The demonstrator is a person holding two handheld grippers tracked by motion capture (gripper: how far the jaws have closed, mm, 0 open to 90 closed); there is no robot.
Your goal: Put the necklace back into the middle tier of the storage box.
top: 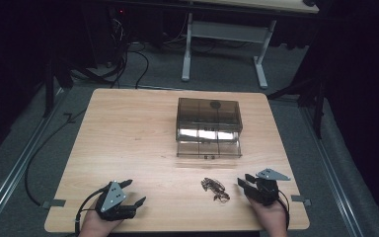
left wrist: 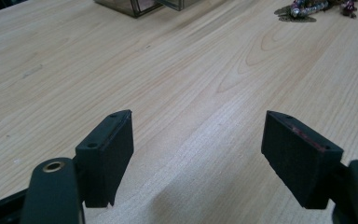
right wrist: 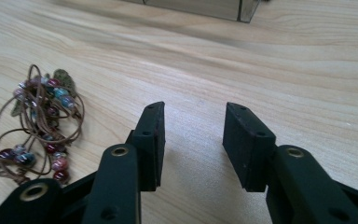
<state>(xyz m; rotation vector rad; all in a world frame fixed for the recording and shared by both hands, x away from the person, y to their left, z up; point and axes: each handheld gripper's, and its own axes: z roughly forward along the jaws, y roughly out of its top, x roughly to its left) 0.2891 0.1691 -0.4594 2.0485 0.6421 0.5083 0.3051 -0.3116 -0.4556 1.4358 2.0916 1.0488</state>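
A tangle of beaded cord (top: 215,189) lies loose on a pale wooden worktop (top: 128,133), on the person's side of a smoky clear plastic drawer box (top: 208,127) that stands past the middle of the surface. The box's lowest drawer (top: 208,148) is pulled out toward the beads, with a few small dark bits visible at its front edge.

The right gripper (top: 248,183), held in a hand (top: 269,213) at the near edge, sits just to the right of the beaded cord with its tips pointing that way; its jaws stand apart with nothing but bare wood between them. In the right gripper view the cord (right wrist: 39,122) is heaped just left of the left jaw, its red, blue and grey beads threaded on thin brown loops, apart from the pads. A corner of the drawer box (right wrist: 205,8) shows at the top of that view.

The left gripper (top: 134,197) rests well to the left of the beaded cord, near the front edge, its hand (top: 94,224) coming in from below. Its jaws are spread wide over empty wood, and the left gripper view catches the beads (left wrist: 303,9) far off at upper right.
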